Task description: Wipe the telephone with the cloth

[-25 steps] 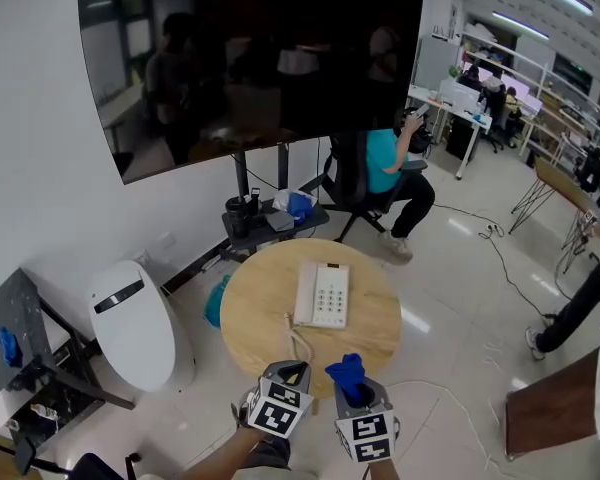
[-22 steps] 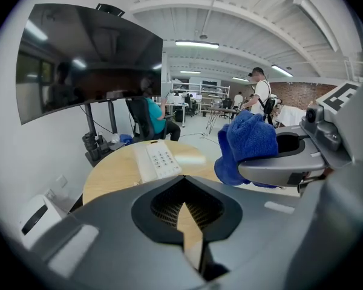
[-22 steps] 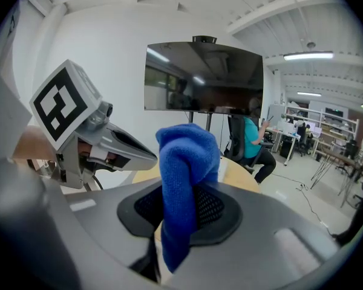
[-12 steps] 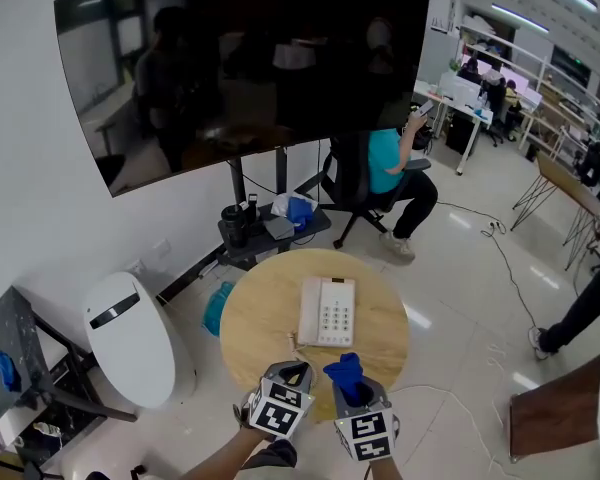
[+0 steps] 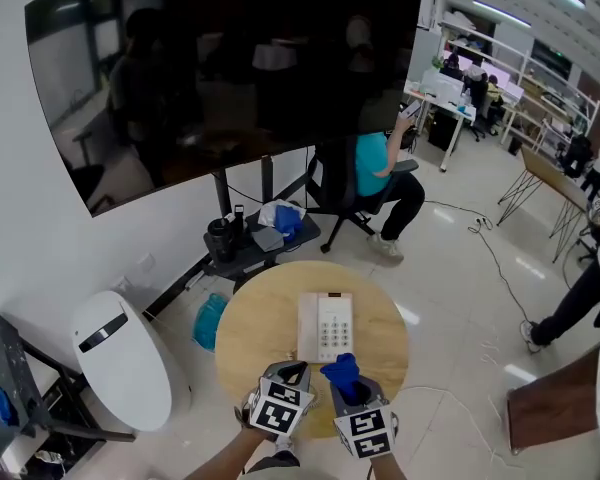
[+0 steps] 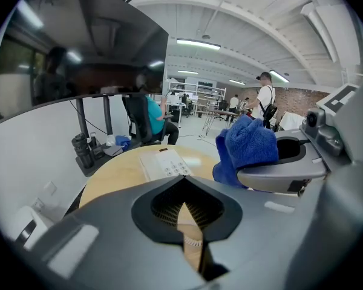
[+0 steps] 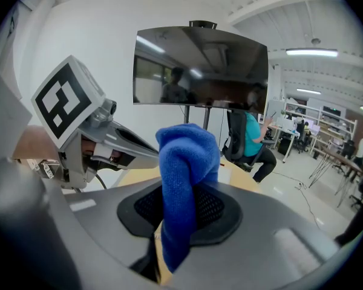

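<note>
In the head view the telephone (image 5: 325, 326) lies flat near the middle of the round wooden table (image 5: 250, 333), keypad up. Both tools hang over the table's near edge, short of the phone. The right gripper (image 5: 348, 386) carries a blue cloth (image 5: 342, 371) that stands up from its tip; the left gripper (image 5: 291, 372) sits just beside it. I judge this as the approach: the cloth is in hand and wiping has not begun. The next move calls for bringing the cloth forward and down until it touches the phone's top face, pressing lightly enough that the phone does not slide. The left gripper view shows its jaws brought together with nothing between them. The phone lies ahead on the tabletop, apart from the tip, and the cloth bunches off to the right. The right gripper view shows its jaws clamped on a fold of the cloth, which rises in front of the lens and hides most of the table beyond, so the phone cannot be made out there.
</note>
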A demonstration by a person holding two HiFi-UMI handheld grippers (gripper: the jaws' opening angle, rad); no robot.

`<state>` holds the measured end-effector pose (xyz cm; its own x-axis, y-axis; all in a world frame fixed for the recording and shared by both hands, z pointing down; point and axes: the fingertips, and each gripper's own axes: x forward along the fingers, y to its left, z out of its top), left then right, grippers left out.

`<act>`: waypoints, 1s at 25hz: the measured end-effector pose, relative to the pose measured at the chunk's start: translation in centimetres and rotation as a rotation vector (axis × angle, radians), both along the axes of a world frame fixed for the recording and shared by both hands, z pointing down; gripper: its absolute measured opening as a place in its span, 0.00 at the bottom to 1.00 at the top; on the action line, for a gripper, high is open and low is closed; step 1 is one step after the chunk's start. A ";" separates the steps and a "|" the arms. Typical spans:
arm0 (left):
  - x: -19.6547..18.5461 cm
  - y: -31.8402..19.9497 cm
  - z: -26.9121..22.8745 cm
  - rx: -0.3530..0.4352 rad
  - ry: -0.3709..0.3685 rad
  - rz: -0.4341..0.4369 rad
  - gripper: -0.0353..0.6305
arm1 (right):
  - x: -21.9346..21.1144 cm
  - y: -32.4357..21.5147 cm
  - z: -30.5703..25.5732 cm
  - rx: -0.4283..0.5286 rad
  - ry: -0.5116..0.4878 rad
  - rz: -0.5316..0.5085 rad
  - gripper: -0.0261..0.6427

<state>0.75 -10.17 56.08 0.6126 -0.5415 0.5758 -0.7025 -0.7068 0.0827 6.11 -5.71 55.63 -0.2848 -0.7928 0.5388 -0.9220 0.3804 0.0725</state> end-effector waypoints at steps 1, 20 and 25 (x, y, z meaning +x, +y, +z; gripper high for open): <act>0.0 -0.5 0.0 0.000 0.003 0.003 0.06 | 0.0 -0.5 0.1 -0.004 -0.004 0.007 0.17; -2.1 -5.8 2.2 -0.036 0.022 0.010 0.06 | -2.2 -7.1 1.2 -0.032 -0.024 0.038 0.17; -1.9 -6.5 3.4 -0.073 0.028 0.005 0.06 | -2.1 -7.9 1.6 -0.036 -0.039 0.036 0.17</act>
